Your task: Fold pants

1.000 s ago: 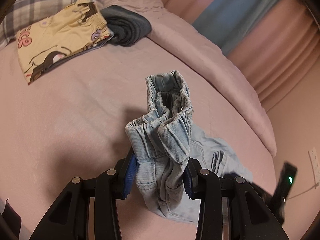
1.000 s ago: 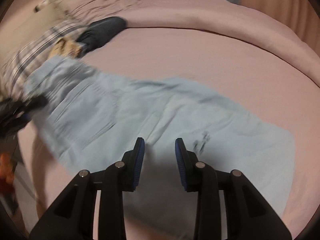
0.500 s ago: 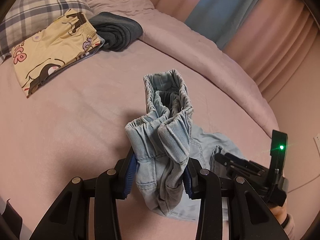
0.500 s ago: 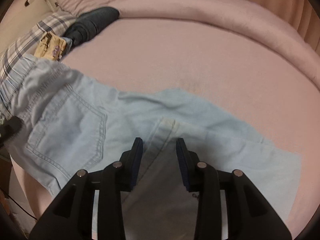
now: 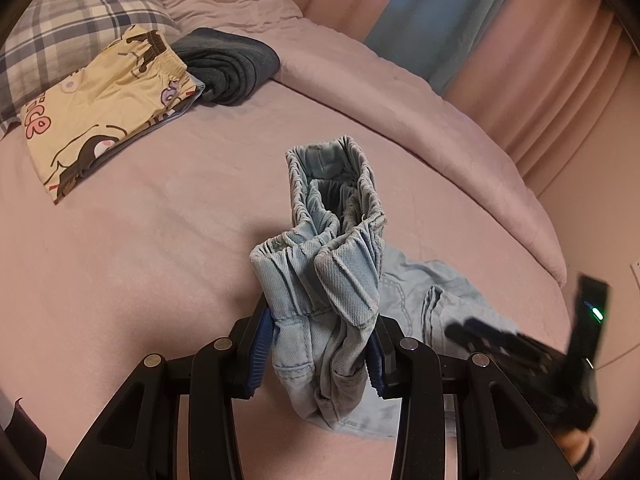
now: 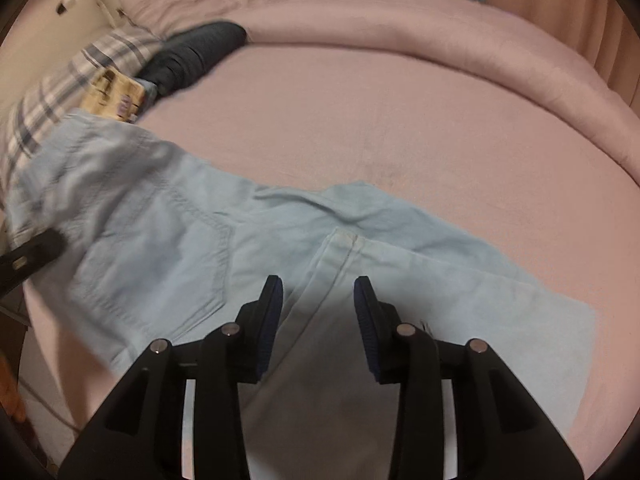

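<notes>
Between left tongs point(image 5: 318, 354), pants' waistband point(image 5: 320, 280)

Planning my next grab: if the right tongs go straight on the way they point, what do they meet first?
Most likely the light blue pants lying on the bed, near the crotch seam just ahead of the opening right tongs; nothing sits between them, though depth is unclear.

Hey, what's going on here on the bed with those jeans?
A person with a handheld gripper in each hand is folding light blue pants on a pink bed. The left gripper is clamped on the bunched elastic waistband, holding it up off the bed. The right gripper hovers over the crotch seam, its jaws opening and gripping nothing. The legs lie spread flat. Other folded clothes sit near a plaid pillow.
</notes>
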{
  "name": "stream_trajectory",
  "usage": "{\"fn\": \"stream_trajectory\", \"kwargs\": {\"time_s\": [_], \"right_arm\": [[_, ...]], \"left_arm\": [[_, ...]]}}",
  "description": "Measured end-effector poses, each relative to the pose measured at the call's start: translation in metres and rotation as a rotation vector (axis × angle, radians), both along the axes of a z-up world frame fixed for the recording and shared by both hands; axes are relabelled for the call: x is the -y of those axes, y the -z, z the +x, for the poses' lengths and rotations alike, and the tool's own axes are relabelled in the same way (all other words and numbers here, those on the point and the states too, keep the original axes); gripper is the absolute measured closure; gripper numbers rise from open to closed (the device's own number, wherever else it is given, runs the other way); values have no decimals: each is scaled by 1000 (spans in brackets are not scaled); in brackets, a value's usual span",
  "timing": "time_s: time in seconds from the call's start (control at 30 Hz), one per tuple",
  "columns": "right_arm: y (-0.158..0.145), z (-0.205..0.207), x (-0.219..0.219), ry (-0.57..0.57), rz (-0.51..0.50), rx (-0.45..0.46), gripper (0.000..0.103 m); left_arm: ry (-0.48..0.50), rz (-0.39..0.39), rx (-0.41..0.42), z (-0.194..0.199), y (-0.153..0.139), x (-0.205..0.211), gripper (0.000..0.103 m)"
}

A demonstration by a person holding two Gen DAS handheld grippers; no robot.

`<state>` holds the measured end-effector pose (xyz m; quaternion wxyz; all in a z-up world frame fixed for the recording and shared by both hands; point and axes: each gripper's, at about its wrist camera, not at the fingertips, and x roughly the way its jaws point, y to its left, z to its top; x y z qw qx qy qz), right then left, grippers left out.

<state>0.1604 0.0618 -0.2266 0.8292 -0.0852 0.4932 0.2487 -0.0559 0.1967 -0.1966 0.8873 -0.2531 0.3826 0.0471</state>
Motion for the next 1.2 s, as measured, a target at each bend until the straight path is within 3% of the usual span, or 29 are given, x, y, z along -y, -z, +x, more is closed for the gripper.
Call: {"fn": "stream_trajectory", "kwargs": {"time_s": [0.1,0.2,0.23,0.37,0.6,0.7,0.8,0.9,0.97,1.07,1.1,1.2], "right_arm": [[-6,-26,3,-56,32,-11,65],[14,-44,-5,-144,-28,-57,67],[25,-46,-8,-161,-47,-77,63],[27,-44,-11,-144,-28,-78,60],[5,-30,-18,-127,42,-57,62],[28,-19,-29,-126,21,-139,60],[19,-21,-26,-135,24,-125,60],[-3,-18,-8,-104,131,-123,62],[-16,-10,11,-53,230,-142,57],[-25,3,34,8,417,-236,53],[-26,5,41,21,471,-269,52],[-35,-5,51,34,579,-322,48]], "left_arm": [[6,9,3,0,-1,4,63],[15,12,6,1,-3,8,63],[19,17,8,1,-4,10,63],[32,29,8,0,-7,13,63],[71,48,25,-3,-13,27,63],[91,57,32,-2,-15,34,63],[125,85,44,-2,-19,45,63],[170,98,54,1,-21,56,63],[195,95,55,3,-20,62,63],[231,94,61,4,-20,73,64],[246,92,66,5,-20,76,69],[285,97,66,12,-15,85,74]]}}
